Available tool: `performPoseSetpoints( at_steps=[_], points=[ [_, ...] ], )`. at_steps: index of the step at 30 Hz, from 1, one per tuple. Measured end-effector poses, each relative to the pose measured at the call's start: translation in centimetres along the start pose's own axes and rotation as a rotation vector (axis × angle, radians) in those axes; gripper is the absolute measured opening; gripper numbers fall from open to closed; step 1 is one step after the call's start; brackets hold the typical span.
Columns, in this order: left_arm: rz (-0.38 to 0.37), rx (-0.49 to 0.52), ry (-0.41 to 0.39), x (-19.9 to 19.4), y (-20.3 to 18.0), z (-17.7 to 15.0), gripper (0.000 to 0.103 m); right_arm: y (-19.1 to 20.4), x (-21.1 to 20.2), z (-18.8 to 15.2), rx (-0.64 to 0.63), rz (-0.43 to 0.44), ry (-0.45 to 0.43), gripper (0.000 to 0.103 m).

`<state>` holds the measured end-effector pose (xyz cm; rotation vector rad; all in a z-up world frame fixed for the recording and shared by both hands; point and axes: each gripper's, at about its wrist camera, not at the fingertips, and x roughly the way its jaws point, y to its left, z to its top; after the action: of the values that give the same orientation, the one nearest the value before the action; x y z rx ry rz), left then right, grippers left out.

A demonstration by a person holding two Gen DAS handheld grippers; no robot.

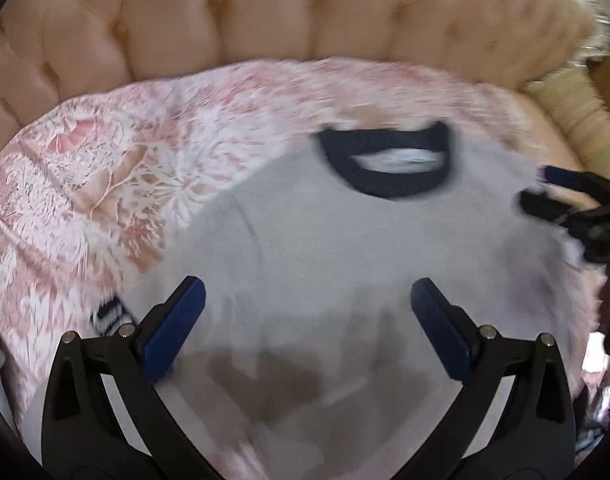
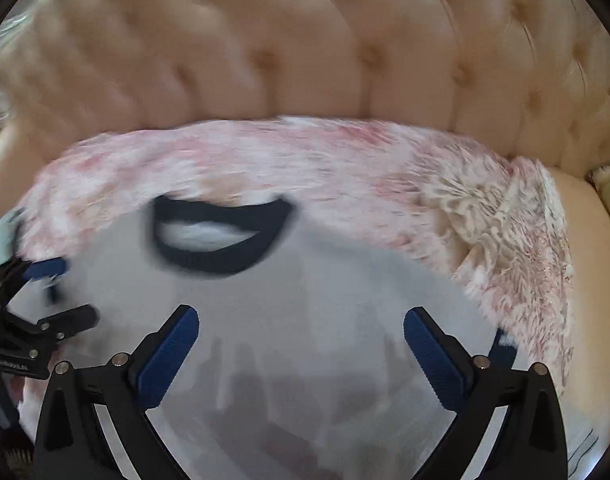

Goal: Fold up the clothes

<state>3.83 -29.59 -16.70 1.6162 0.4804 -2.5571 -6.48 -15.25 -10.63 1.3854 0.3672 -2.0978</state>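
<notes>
A pale grey shirt [image 1: 325, 240] with a dark navy collar [image 1: 385, 160] lies spread flat, neck toward the sofa back. My left gripper [image 1: 307, 286] hovers open over the shirt's lower body, with nothing between its blue pads. My right gripper [image 2: 301, 314] is also open above the shirt [image 2: 305, 300], below the collar [image 2: 221, 236]. In the left wrist view the right gripper [image 1: 541, 190] shows at the shirt's right edge. In the right wrist view the left gripper [image 2: 69, 292] shows at the shirt's left edge. Both views are motion-blurred.
The shirt rests on a pink and white furry blanket [image 1: 117, 168] covering the seat of a tufted beige sofa [image 2: 305, 48]. A black-and-white striped cuff [image 1: 111, 314] peeks out by my left finger. Bare seat cushion [image 2: 585, 220] shows at the right.
</notes>
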Motion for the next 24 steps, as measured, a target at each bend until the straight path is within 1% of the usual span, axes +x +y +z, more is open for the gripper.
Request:
performPoseSetpoints(
  at_steps=[1, 3, 5, 6, 8, 10, 12, 14, 15, 16, 18, 19, 20, 23, 24],
  points=[
    [-0.011, 0.01, -0.009, -1.1, -0.5, -1.1, 0.103, 1.4, -0.9, -1.3, -0.055, -0.005, -0.001, 0.103],
    [-0.046, 0.033, -0.019, -3.2, -1.4, -4.8, 0.103, 4.0, -2.5, -4.1, -0.165, -0.022, -0.009, 0.103],
    [-0.096, 0.046, -0.018, -4.6, -2.2, -8.4, 0.103, 5.8, -4.1, -7.6, -0.263, -0.055, -0.026, 0.103],
    [-0.11, 0.059, -0.021, -5.2, -3.1, -10.3, 0.103, 6.6, -4.8, -9.5, -0.292, -0.066, -0.031, 0.103],
    [-0.1, 0.103, -0.029, -6.3, -4.9, -13.9, 0.103, 6.8, -5.8, -13.0, -0.298, -0.079, -0.025, 0.103],
    [-0.071, 0.166, -0.027, -6.7, -6.8, -16.4, 0.103, 6.3, -6.5, -16.0, -0.292, -0.084, -0.033, 0.103],
    [-0.005, 0.236, -0.02, -6.2, -8.2, -18.4, 0.103, 6.1, -7.3, -18.4, -0.282, -0.08, -0.047, 0.103],
    [0.04, 0.296, 0.0, -5.2, -9.0, -19.6, 0.103, 6.3, -7.5, -19.6, -0.282, -0.071, -0.056, 0.103],
    [0.053, 0.317, 0.004, -4.7, -9.1, -20.0, 0.103, 6.5, -7.5, -20.0, -0.286, -0.066, -0.06, 0.103],
    [0.056, 0.323, -0.001, -4.4, -9.1, -20.2, 0.103, 7.0, -7.3, -20.4, -0.311, -0.081, -0.058, 0.103],
    [0.05, 0.31, 0.026, -3.9, -8.8, -20.0, 0.103, 7.6, -6.2, -21.0, -0.356, -0.109, -0.019, 0.103],
    [0.054, 0.311, 0.038, -3.9, -8.7, -19.8, 0.103, 7.1, -6.4, -21.0, -0.334, -0.082, -0.036, 0.103],
    [0.062, 0.31, 0.057, -3.8, -8.7, -19.8, 0.103, 6.4, -6.1, -20.7, -0.293, -0.07, -0.026, 0.103],
    [0.072, 0.297, 0.091, -3.4, -8.5, -19.7, 0.103, 5.5, -7.0, -20.2, -0.242, -0.14, -0.037, 0.103],
    [0.072, 0.288, 0.095, -3.2, -8.4, -19.7, 0.103, 5.9, -7.6, -20.1, -0.258, -0.142, -0.058, 0.103]
  ],
)
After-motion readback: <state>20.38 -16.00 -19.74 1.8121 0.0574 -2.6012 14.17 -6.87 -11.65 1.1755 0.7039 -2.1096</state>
